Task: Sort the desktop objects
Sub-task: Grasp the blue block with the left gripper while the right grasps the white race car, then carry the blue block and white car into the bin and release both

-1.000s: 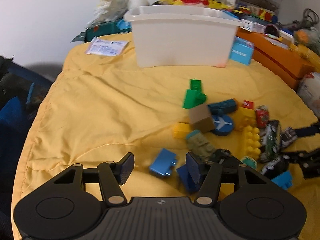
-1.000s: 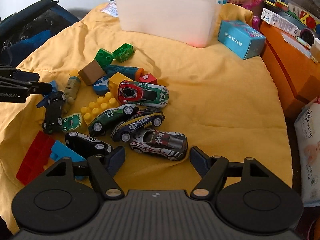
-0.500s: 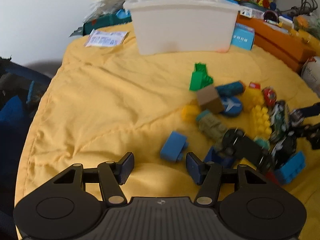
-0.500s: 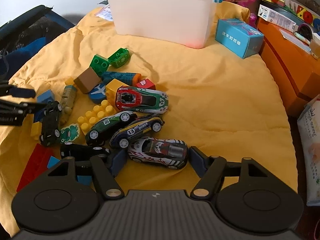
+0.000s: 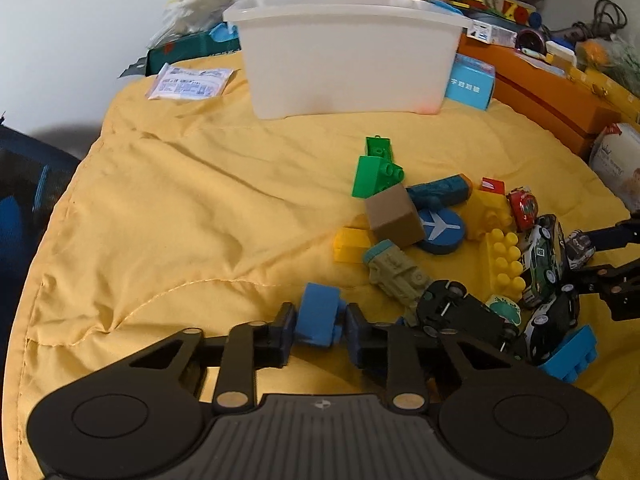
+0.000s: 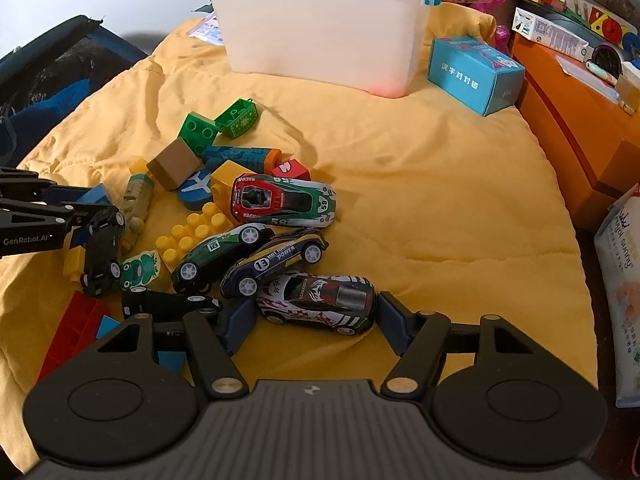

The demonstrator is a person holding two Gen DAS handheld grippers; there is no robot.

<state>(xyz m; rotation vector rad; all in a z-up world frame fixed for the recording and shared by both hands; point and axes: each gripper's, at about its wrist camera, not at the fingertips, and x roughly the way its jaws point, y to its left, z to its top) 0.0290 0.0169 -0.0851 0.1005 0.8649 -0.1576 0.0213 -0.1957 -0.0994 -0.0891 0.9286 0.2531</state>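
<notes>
Left gripper [image 5: 320,326] clamps the blue plastic block [image 5: 318,314]; bare yellow quilt [image 5: 180,220] ahead-left. Right gripper [image 6: 316,322] gapes around the white-black toy car [image 6: 318,302], pads apart from it.

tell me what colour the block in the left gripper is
Blue block, clearest in the left wrist view.

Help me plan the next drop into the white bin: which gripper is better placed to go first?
Left. The left gripper is shut on the blue block; the right gripper only straddles the white-and-black car, jaws open.

Soft, even indoor light with faint shadows; both views are sharp centrally, with fisheye bending and dark corners.
</notes>
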